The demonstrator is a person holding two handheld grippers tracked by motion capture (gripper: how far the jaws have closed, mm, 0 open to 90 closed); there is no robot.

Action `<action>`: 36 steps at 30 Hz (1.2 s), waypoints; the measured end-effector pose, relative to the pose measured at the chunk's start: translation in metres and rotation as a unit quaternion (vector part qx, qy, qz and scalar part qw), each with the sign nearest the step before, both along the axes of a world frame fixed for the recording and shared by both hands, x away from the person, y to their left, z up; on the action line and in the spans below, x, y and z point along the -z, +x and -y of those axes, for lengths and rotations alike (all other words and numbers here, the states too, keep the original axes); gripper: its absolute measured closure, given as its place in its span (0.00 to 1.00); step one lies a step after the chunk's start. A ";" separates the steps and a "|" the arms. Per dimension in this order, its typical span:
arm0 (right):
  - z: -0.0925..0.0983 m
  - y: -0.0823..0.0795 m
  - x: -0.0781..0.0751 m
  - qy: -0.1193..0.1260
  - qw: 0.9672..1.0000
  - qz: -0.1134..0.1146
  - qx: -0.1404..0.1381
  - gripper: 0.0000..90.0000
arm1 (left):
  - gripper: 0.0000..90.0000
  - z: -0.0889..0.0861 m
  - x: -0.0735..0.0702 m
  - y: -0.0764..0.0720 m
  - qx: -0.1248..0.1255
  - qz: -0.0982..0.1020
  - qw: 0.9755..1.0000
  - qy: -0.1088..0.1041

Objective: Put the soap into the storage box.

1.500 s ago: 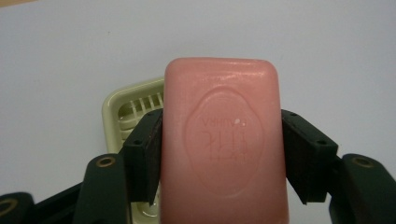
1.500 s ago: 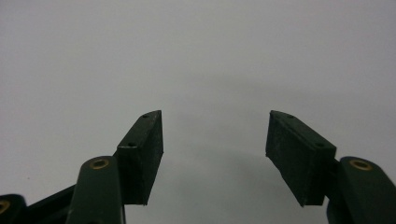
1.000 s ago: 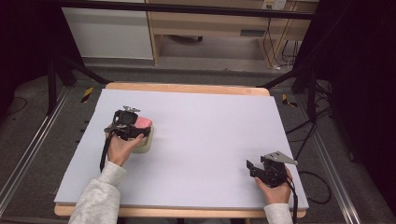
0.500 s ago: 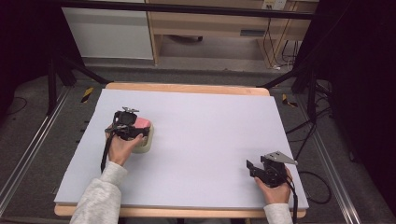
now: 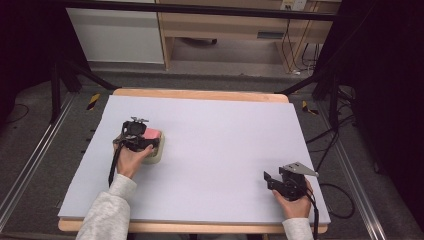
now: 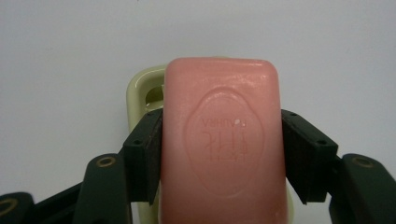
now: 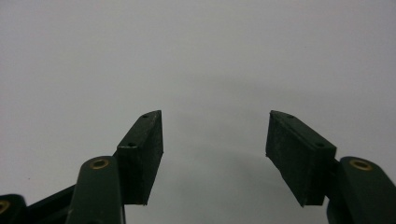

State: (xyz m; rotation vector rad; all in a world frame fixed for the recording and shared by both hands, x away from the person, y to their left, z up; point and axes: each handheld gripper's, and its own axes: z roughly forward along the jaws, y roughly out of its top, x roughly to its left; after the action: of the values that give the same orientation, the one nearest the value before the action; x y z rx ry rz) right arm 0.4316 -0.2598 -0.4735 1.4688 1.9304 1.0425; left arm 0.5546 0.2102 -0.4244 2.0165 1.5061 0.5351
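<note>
My left gripper (image 6: 222,156) is clamped on the soap bar (image 6: 222,107), one black pad flat against each long side. It holds the bar just above the soap dish (image 6: 140,88), near the desk's (image 5: 225,125) left edge and about midway between the near and far edges. I judge the step in hand to be seating the bar in the dish. To do it well I should keep the bar level, line its long sides up with the dish's rim, and lower it until it rests before I ease the pads apart. Soap is slick, so a tilt could let it slide out sideways.

The bar is a pink, waxy block with rounded corners and an oval stamp pressed into its top face (the lettering reads reversed to me and is too soft to make out). The dish looks like glossy pale-yellow plastic with a rounded rim and a slot in its floor. The desk wears a matt, pale lilac sheet over a wooden board.

My right gripper (image 7: 215,135) rests near the near right corner, jaws apart and empty.
</note>
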 end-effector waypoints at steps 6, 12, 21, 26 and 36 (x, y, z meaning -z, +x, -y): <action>0.000 0.000 0.000 0.000 1.000 -0.001 0.000 0.41 | 0.41 -0.001 0.004 0.001 -0.003 -0.004 1.000 -0.002; 0.000 0.000 0.000 -0.001 1.000 -0.001 0.000 0.41 | 0.41 0.000 0.006 0.002 -0.003 -0.006 1.000 -0.005; 0.000 0.000 0.000 -0.001 1.000 -0.002 0.000 0.41 | 0.41 -0.001 0.010 0.003 -0.005 -0.010 1.000 -0.003; 0.000 0.000 0.000 -0.001 1.000 -0.002 -0.001 0.41 | 0.41 -0.003 0.014 0.003 -0.008 -0.017 1.000 -0.003; 0.000 0.000 0.000 0.001 1.000 -0.004 -0.002 0.41 | 0.41 -0.003 0.017 0.004 -0.008 -0.016 1.000 -0.005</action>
State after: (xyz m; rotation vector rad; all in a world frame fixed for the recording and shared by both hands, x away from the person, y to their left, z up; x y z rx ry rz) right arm 0.4317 -0.2594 -0.4738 1.4731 1.9389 1.0433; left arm 0.5583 0.2137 -0.4414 2.0157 1.5433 0.5024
